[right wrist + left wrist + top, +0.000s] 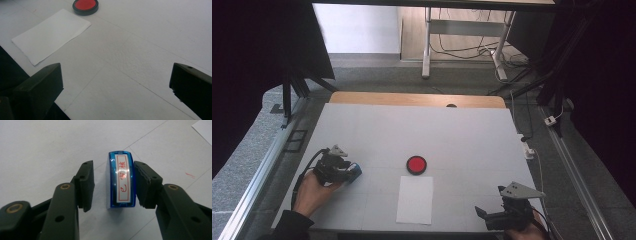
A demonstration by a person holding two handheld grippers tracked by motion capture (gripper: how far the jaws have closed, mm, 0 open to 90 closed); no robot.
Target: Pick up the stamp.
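White table top (462,135), plain, with faint seam lines. Item: blue stamp (121,180), white label with red characters on its upper face, lying on the table between the jaws of the left gripper (113,185); long axis runs along the jaws, away from the camera. One pad is touching or all but touching its side, the other stands off with a gap showing, so the jaws are spread and not yet pinching; judged mid-close. Beyond: red ink pad (416,164) and white paper sheet (415,199), mid-table. Right gripper (507,215) far off, jaws wide apart, holding nothing.
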